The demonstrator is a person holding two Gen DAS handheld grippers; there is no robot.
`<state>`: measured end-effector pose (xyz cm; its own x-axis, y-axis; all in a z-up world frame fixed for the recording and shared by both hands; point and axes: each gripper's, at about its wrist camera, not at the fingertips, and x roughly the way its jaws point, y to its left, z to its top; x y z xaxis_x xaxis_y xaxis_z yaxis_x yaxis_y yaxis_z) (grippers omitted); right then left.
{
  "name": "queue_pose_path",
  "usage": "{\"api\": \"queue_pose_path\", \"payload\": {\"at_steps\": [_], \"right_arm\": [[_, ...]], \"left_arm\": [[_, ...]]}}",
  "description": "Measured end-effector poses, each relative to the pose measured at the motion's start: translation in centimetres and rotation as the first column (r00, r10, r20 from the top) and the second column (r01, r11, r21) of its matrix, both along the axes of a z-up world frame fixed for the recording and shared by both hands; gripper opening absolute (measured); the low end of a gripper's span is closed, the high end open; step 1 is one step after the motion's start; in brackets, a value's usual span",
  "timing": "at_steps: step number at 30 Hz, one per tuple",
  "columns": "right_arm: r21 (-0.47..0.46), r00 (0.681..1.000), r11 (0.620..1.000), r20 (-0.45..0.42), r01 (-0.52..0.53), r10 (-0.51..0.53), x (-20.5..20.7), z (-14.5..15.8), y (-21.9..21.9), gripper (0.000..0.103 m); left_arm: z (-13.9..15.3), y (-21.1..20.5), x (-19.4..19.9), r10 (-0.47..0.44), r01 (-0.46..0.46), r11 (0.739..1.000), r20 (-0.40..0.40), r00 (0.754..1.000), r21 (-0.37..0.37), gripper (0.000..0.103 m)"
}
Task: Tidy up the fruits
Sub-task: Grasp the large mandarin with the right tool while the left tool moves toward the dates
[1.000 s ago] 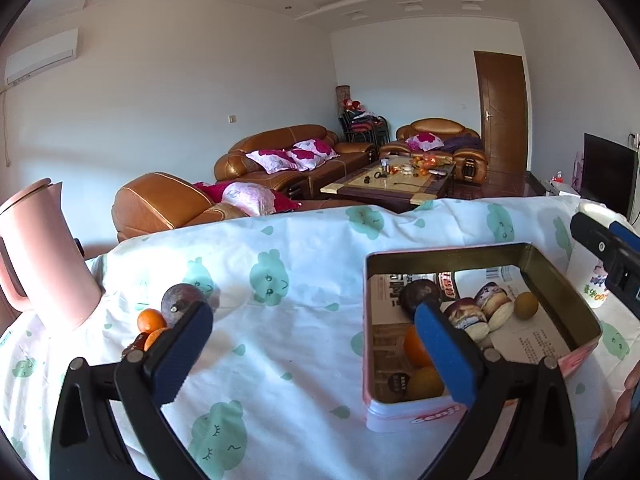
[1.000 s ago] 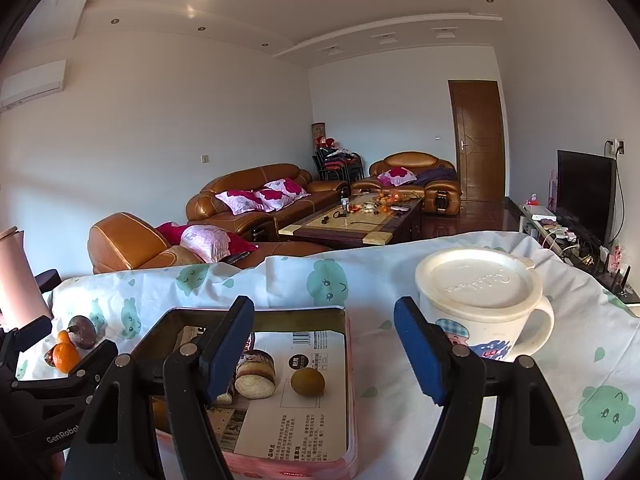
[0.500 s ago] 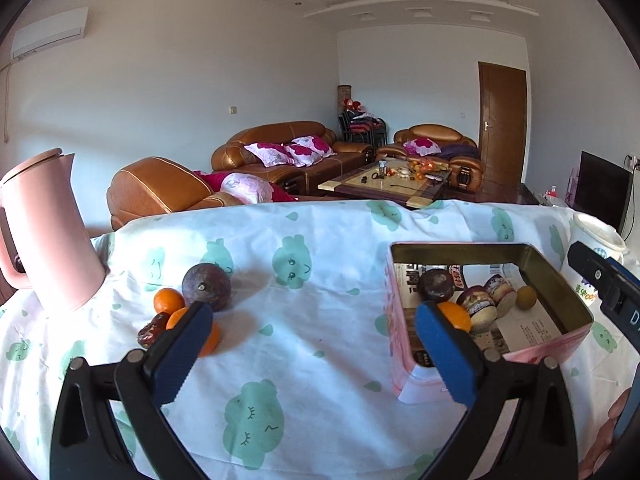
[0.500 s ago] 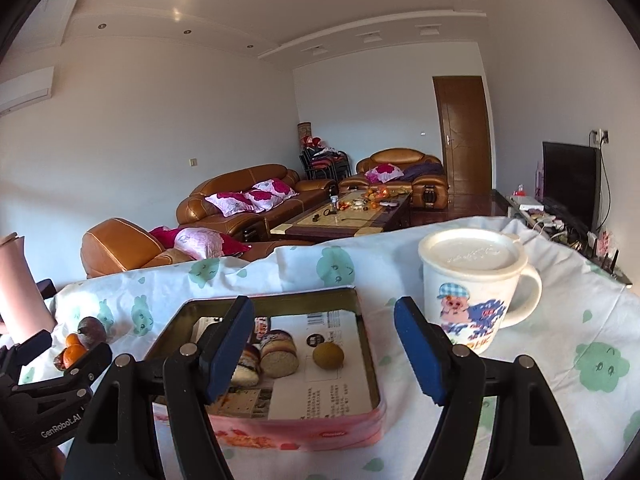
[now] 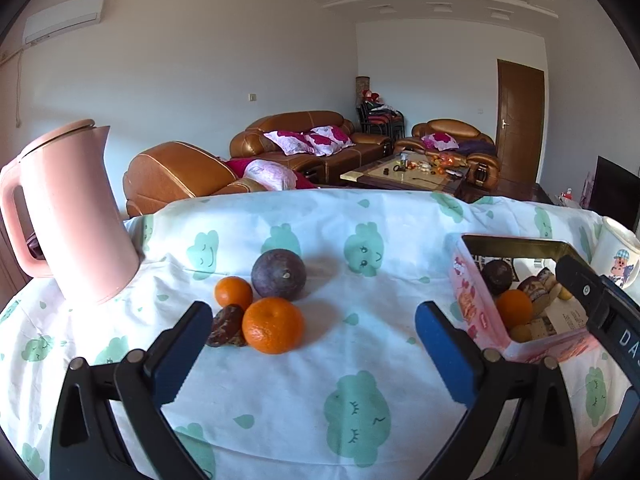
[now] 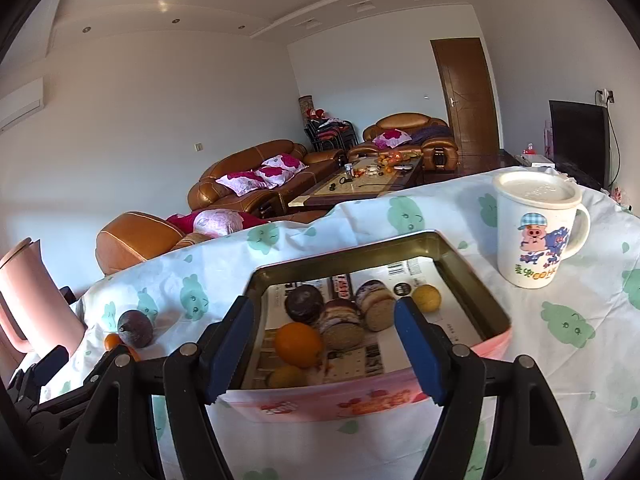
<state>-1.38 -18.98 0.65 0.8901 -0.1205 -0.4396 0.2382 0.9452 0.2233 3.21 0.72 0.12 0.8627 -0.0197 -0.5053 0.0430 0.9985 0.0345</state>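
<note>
Looking down the left tongs (image 5: 314,332), both blue pads are spread wide with nothing between them, hovering over the desk (image 5: 360,360) and its cloud-print cloth. Just past the tips sits the loose fruit pile: a big orange (image 5: 273,325) nearest, a smaller orange (image 5: 233,293) behind it to the left, a dark purple passion fruit (image 5: 279,274) at the back with its little stem nub facing the camera, and a wrinkly brown date (image 5: 225,326) tucked against the big orange. The date's long axis runs roughly diagonal, from lower left up to the right. All four are touching or nearly so. A pink kettle (image 5: 76,216) stands well off to the left.

The right tongs (image 6: 323,344) are also released, wide apart, sitting right at the near edge of the pink tin box (image 6: 360,396). Its long side runs away from the camera, angled a bit to the right. Inside: an orange (image 6: 298,345), a dark passion fruit (image 6: 304,303), a small yellow round fruit (image 6: 427,298) in the far corner, plus a couple of wrapped round snack things in the middle. A lidded cartoon mug (image 6: 538,232) stands right of the box, handle pointing right
</note>
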Motion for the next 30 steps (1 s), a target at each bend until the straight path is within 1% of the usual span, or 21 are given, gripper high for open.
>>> {"api": "queue_pose_path", "payload": {"at_steps": [5, 8, 11, 13, 15, 17, 19, 21, 23, 25, 27, 30], "right_arm": [[0.000, 0.999, 0.999, -0.016, -0.036, 0.036, 1.6, -0.2, 3.6, 0.074], [-0.004, 0.998, 0.998, -0.032, -0.060, 0.060, 2.6, -0.3, 5.8, 0.074], [-0.034, 0.994, 0.994, -0.046, -0.100, 0.098, 3.6, -0.3, 8.3, 0.074], [-0.032, 0.990, 0.991, -0.057, -0.133, 0.131, 4.3, -0.4, 9.5, 0.074], [-0.025, 0.979, 0.983, -0.095, -0.183, 0.180, 5.4, -0.8, 10.6, 0.074], [-0.022, 0.956, 0.966, -0.156, -0.256, 0.250, 6.7, -1.4, 11.8, 0.074], [-0.013, 0.925, 0.943, -0.199, -0.333, 0.324, 7.6, -1.9, 13.0, 0.074], [-0.016, 0.901, 0.922, -0.220, -0.386, 0.373, 8.0, -2.1, 14.0, 0.074], [-0.001, 0.876, 0.902, -0.241, -0.431, 0.418, 8.4, -2.5, 15.0, 0.074], [0.029, 0.847, 0.882, -0.266, -0.471, 0.461, 9.1, -2.9, 16.2, 0.074], [0.046, 0.820, 0.865, -0.298, -0.499, 0.489, 9.8, -3.5, 17.3, 0.074], [0.043, 0.796, 0.869, -0.379, -0.494, 0.471, 11.2, -4.5, 18.4, 0.074]], "left_arm": [[-0.2, 2.5, 0.8, 0.024, -0.024, 1.000, -0.015, 1.000, 0.010, 0.103], [-0.4, 4.8, 1.7, 0.064, -0.064, 0.998, -0.028, 0.998, 0.022, 0.103], [-0.6, 7.8, 2.9, 0.130, -0.129, 0.991, -0.052, 0.990, 0.024, 0.103], [-0.9, 10.0, 3.8, 0.187, -0.185, 0.982, -0.074, 0.980, 0.033, 0.103], [-1.2, 12.0, 4.5, 0.243, -0.239, 0.970, -0.097, 0.965, 0.052, 0.103], [-1.3, 13.9, 5.0, 0.302, -0.296, 0.953, -0.114, 0.947, 0.061, 0.103], [-1.4, 15.6, 5.3, 0.339, -0.337, 0.941, -0.136, 0.931, 0.039, 0.103], [-1.6, 16.8, 5.4, 0.356, -0.359, 0.933, -0.154, 0.922, 0.007, 0.103], [-1.6, 17.3, 5.4, 0.369, -0.374, 0.927, -0.162, 0.915, -0.001, 0.103], [-1.7, 17.2, 5.4, 0.363, -0.368, 0.930, -0.161, 0.918, 0.002, 0.103], [-1.8, 16.7, 5.3, 0.345, -0.347, 0.938, -0.160, 0.925, 0.011, 0.103], [-1.8, 16.1, 5.7, 0.314, -0.314, 0.949, -0.166, 0.935, 0.026, 0.103]]}}
